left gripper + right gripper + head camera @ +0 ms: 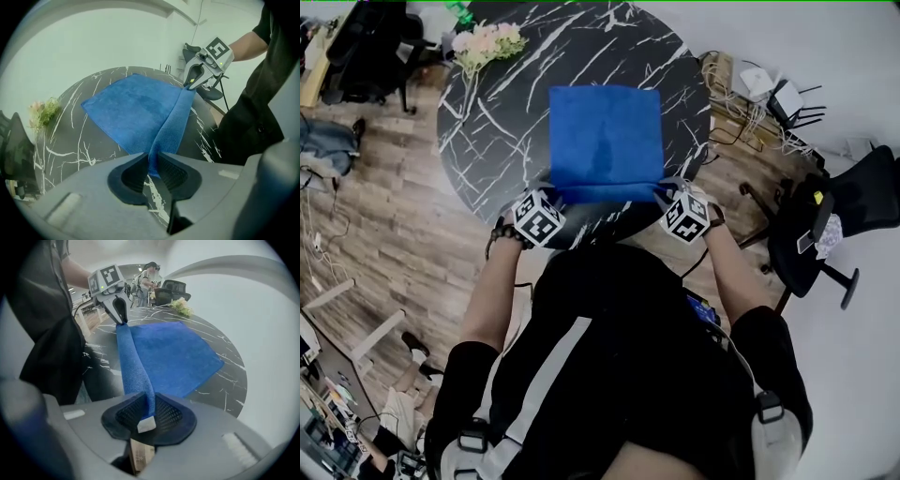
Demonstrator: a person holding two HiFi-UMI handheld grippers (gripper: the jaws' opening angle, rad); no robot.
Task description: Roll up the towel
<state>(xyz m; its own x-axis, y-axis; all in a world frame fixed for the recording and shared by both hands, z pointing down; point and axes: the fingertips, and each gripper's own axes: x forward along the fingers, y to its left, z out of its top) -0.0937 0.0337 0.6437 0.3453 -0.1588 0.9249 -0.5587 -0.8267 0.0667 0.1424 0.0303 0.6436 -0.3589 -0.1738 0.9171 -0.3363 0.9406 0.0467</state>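
A blue towel (605, 141) lies spread on the round black marble table (487, 122). Its near edge is lifted off the top and stretched between the two grippers. My left gripper (554, 195) is shut on the near left corner; in the left gripper view that corner (154, 161) is pinched between the pads. My right gripper (665, 192) is shut on the near right corner, and in the right gripper view the towel's white label (146, 423) shows between the pads. Each gripper view also shows the opposite gripper: the right gripper (192, 85) and the left gripper (123, 320), each at the far end of the raised edge.
A bunch of pale flowers (487, 42) lies at the table's far left rim. A black office chair (834, 216) stands to the right, with cables and boxes (750, 103) on the floor behind it. Another dark chair (366, 47) stands at the upper left.
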